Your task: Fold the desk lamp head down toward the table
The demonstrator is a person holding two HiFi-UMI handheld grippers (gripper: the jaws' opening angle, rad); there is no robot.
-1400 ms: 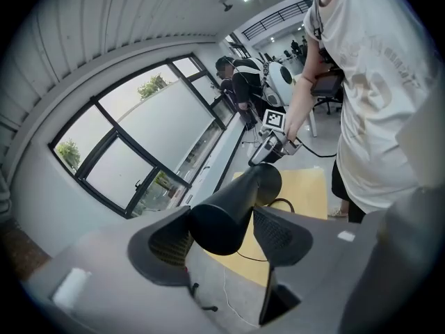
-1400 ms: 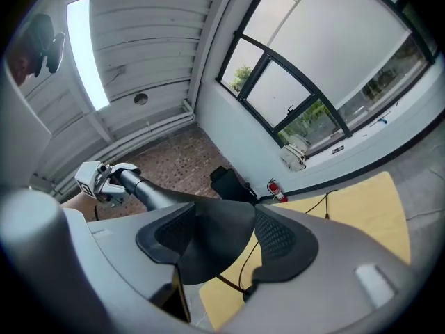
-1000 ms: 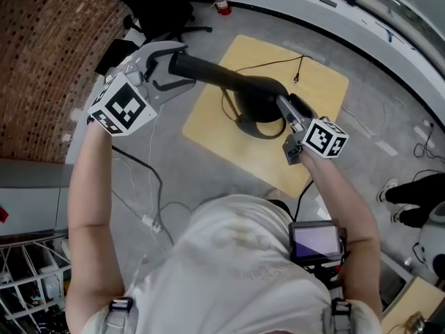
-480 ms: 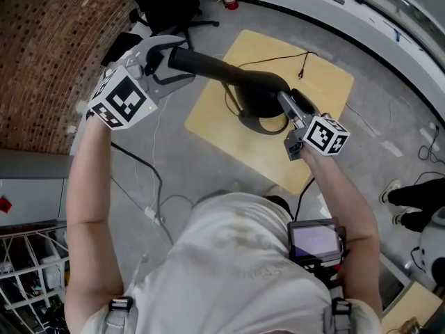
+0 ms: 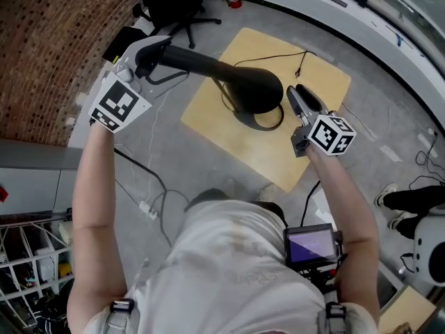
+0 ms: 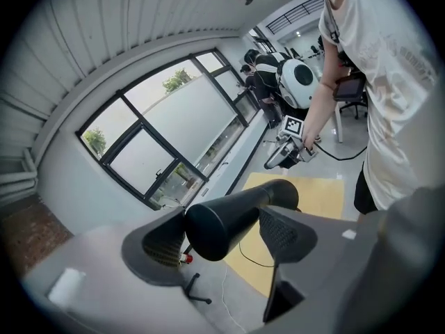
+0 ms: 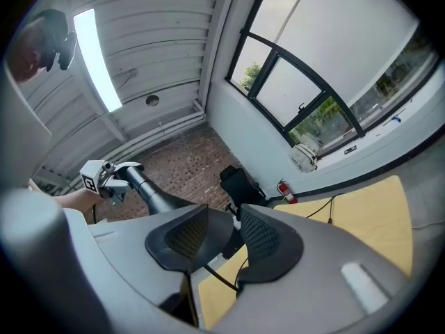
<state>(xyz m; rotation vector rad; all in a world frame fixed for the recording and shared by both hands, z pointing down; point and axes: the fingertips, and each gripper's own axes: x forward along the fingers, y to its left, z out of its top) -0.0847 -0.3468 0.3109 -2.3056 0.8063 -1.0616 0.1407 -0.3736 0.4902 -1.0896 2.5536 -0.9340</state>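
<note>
Soft, even daylight fills the head view. Shadows on the pale yellow square table [image 5: 316, 92] are weak and soft-edged, and the matte black desk lamp [image 5: 229, 82] reads as a dark mass with only a dull sheen along its top. Both gripper views are fisheye (straight frames bow, and the corners fall to black). In the left gripper view the tall dark-framed windows [image 6: 174, 127] burn out to near white. In the right gripper view the long ceiling light strip [image 7: 97, 58] glares. The nearest foreground in both is smeared and out of focus.
</note>
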